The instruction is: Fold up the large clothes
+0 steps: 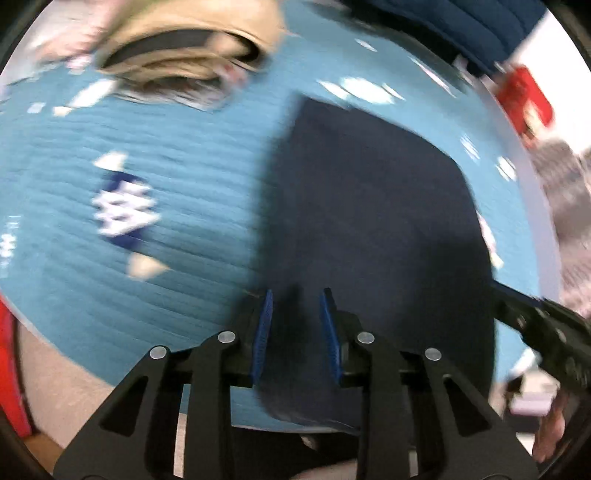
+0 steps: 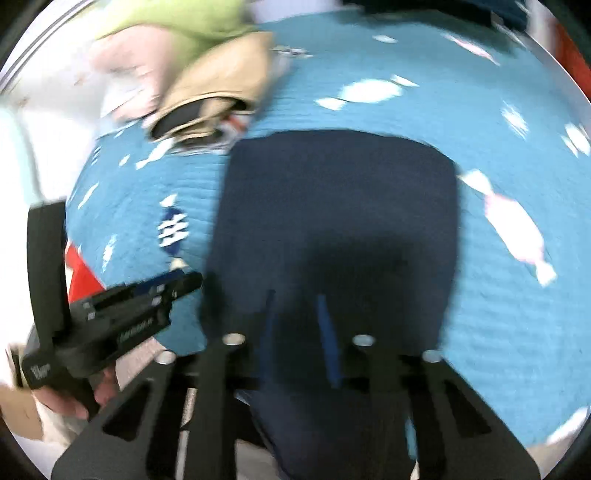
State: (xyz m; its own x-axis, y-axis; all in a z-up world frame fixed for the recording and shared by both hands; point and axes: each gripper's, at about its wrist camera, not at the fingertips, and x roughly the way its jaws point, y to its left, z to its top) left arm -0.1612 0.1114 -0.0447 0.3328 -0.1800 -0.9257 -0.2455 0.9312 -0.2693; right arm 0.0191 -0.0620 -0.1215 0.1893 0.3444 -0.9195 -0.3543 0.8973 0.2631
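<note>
Navy cloth (image 1: 369, 229), folded into a flat, roughly rectangular panel, lies on a light blue quilted cover (image 1: 147, 184) printed with white and dark blue motifs. It sits directly under and ahead of both grippers, its near edge hanging over the cover's border below them. The left gripper (image 1: 297, 332) has its blue pads (image 1: 264, 332) parted with only the dark fabric seen through the gap, nothing pinched. The right gripper (image 2: 295, 339) also shows a gap between its fingers, though blur smears them and whether they touch the cloth is unclear. Beyond the left gripper, a tan garment (image 1: 192, 44) heaps at the far edge, with green fabric (image 2: 184, 22) behind. Both views are motion-blurred, so seams and garment type cannot be made out.
</note>
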